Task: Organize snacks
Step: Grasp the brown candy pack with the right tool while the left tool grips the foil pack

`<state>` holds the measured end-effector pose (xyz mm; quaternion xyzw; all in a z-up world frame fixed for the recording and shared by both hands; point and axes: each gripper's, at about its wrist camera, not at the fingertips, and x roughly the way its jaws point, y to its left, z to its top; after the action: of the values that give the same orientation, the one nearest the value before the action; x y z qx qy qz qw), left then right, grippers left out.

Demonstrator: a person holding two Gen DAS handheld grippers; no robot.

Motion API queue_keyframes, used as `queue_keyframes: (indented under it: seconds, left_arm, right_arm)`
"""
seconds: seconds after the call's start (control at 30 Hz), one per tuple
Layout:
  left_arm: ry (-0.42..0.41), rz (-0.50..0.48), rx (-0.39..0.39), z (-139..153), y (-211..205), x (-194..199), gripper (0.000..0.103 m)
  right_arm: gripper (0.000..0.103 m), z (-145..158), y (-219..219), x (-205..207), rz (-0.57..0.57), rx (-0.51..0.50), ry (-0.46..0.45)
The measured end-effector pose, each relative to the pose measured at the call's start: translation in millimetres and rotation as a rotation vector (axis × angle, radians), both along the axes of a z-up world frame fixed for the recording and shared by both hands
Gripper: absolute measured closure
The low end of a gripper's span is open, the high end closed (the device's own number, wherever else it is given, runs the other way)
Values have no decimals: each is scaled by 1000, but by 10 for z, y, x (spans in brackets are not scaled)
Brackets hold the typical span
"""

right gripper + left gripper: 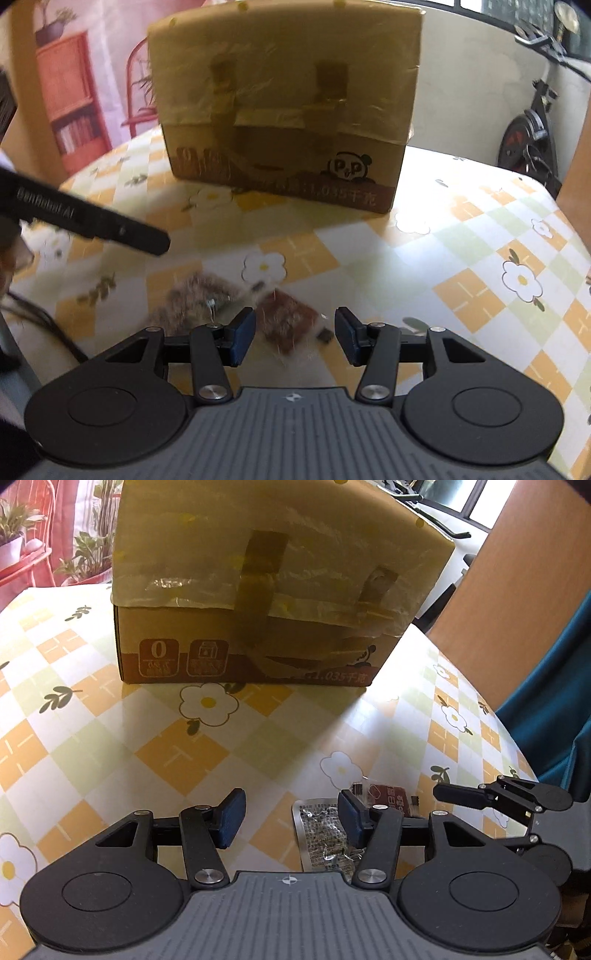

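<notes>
A flower-patterned desk (110, 738) carried a taped cardboard box (266, 590) at its far side. Nearer lay two snack packets, one silver (321, 834), one red (288, 321), side by side. Both the left hand-held gripper (291, 819) and the right hand-held gripper (295, 336) hung above them, fingers apart, holding nothing.

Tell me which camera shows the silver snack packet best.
Left wrist: the silver snack packet lies sharp, its print visible, though the left gripper covers part. Right wrist shows the packet only as a motion-blurred smear.
</notes>
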<state>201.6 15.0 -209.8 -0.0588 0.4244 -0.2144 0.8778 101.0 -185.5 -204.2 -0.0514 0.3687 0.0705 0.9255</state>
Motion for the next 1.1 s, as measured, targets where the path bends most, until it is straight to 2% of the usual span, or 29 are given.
queue_keyframes:
  seconds: [0.1,0.23,0.3,0.43,0.5,0.53,0.6,0.73,0.97,1.1]
  left_arm:
    - [16,3,-1,-54,-42,-24,45]
    - [31,5,-2,-93,-51,-45,45]
    - [31,6,0,-95,-60,-44,45]
    - [28,10,5,-98,-78,-43,45]
    - [28,13,6,-100,-73,-35,45]
    - [29,16,5,-99,-67,-34,45]
    - [31,22,4,-104,-63,-33,45]
    - [31,15,11,-112,-90,-48,45]
    - [38,-18,45,-173,-196,-61,45]
    - [31,-29,60,-186,-245,-59,41]
  right_arm:
    - [48,-61,-1,-15,38,-27,19]
    - [35,-122,53,14,109,-101,27]
    - [35,-156,63,44,133,-125,23]
    - [35,-196,27,178,157,-85,11]
    - [38,-211,9,242,163,-60,6]
    - [45,-217,-3,269,169,-40,5]
    - [47,-232,-19,302,173,-10,0]
    - [51,-252,-99,342,118,28,-30]
    - [52,-278,-256,342,-38,50,-84]
    - [52,-272,-293,330,-64,56,-94]
